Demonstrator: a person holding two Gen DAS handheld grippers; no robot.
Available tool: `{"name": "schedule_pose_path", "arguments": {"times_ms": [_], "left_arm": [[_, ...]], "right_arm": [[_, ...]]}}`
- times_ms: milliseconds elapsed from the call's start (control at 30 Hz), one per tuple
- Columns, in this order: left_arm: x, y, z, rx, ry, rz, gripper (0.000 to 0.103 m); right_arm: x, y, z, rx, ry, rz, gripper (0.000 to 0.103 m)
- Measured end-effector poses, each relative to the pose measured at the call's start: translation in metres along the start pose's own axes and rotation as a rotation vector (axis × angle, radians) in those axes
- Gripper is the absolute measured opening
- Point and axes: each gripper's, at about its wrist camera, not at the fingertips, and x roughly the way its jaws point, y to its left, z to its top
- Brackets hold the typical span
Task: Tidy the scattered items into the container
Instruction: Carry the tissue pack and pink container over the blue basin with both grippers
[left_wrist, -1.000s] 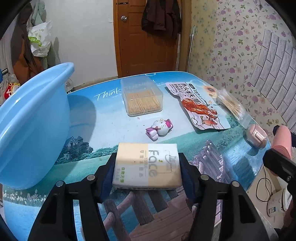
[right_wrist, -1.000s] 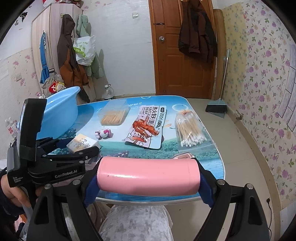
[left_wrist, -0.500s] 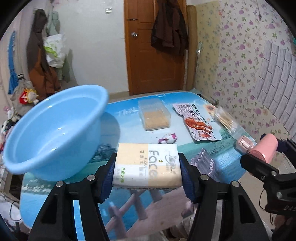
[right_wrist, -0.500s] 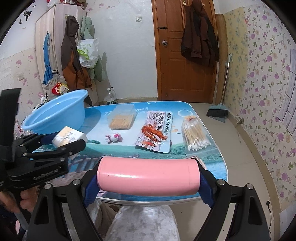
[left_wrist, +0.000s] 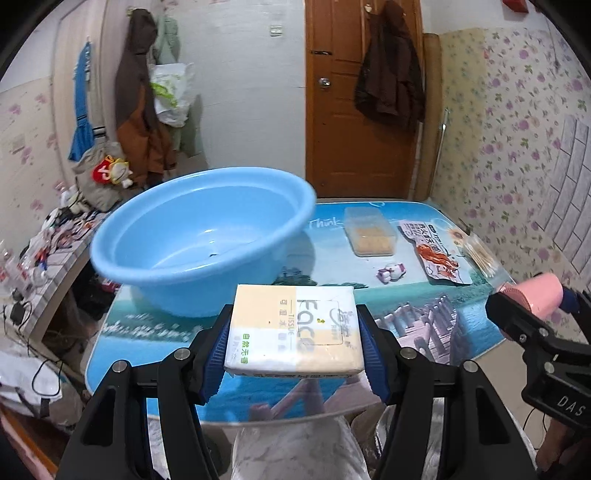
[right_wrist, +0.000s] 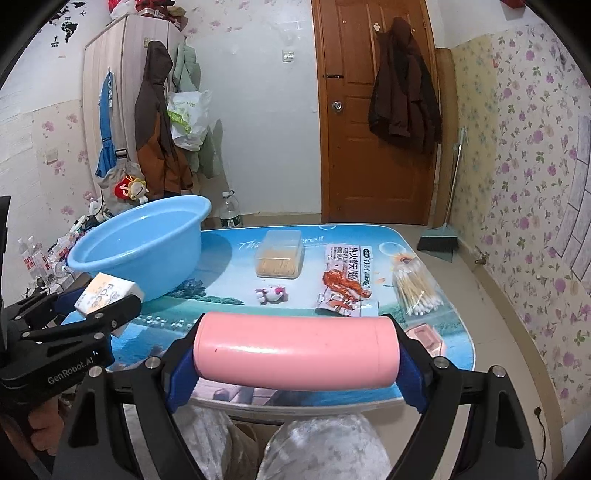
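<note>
Jaws of the left gripper (left_wrist: 293, 345) clamp a cream-and-white "Face" tissue pack (left_wrist: 295, 330) low centre, before the round blue plastic basin (left_wrist: 199, 240); the right gripper (right_wrist: 295, 356) pinches a pink cylindrical bottle (right_wrist: 295, 350) lengthwise above the table's near edge.

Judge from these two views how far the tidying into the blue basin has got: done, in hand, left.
Done: nothing; the blue basin looks empty. In hand: the left gripper clamps the tissue pack; the right gripper clamps the pink bottle. Left on the table: toothpick box, cat toy, snack packet, cotton swabs.
</note>
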Motion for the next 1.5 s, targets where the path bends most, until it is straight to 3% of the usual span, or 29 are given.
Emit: {"name": "schedule_pose_path", "arguments": {"times_ms": [300, 533, 1500], "left_arm": [[-0.008, 0.005, -0.013, -0.029, 0.005, 0.010, 0.060], [-0.013, -0.002, -0.010, -0.013, -0.007, 0.002, 0.060], [-0.010, -0.007, -0.010, -0.009, 0.001, -0.001, 0.060]], "right_arm": [[-0.005, 0.011, -0.022, 0.006, 0.031, 0.023, 0.088], [-0.011, 0.010, -0.019, 0.001, 0.003, 0.025, 0.088], [-0.007, 0.003, -0.024, 0.020, 0.033, 0.032, 0.088]]}}
